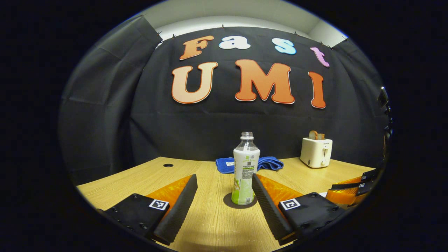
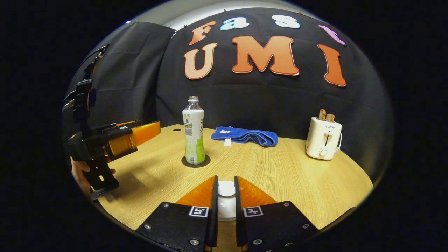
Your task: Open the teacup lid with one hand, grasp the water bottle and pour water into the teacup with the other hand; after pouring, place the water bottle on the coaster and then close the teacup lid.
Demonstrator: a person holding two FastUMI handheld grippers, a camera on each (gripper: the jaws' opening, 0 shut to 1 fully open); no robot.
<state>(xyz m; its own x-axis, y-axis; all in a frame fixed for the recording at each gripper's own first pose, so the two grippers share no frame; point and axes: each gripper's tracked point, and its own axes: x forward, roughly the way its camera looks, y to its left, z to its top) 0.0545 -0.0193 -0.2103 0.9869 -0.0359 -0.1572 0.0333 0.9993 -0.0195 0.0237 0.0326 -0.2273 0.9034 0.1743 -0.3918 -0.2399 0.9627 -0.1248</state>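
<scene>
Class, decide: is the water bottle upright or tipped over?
Upright: the water bottle stands on the coaster, neck up, between the left gripper fingers without touching.

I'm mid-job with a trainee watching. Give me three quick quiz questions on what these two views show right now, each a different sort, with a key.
1. True or false: the clear plastic water bottle with the white-and-green label stands upright on the dark round coaster.
2. Multiple choice: the right gripper has its jaws on: A) the folded blue cloth; B) the white teacup lid; C) the cream toaster.
3. Fill in: the left gripper has its jaws ____, one on either side of the bottle without touching it.

Key: 1 true; 2 B; 3 open.
</scene>
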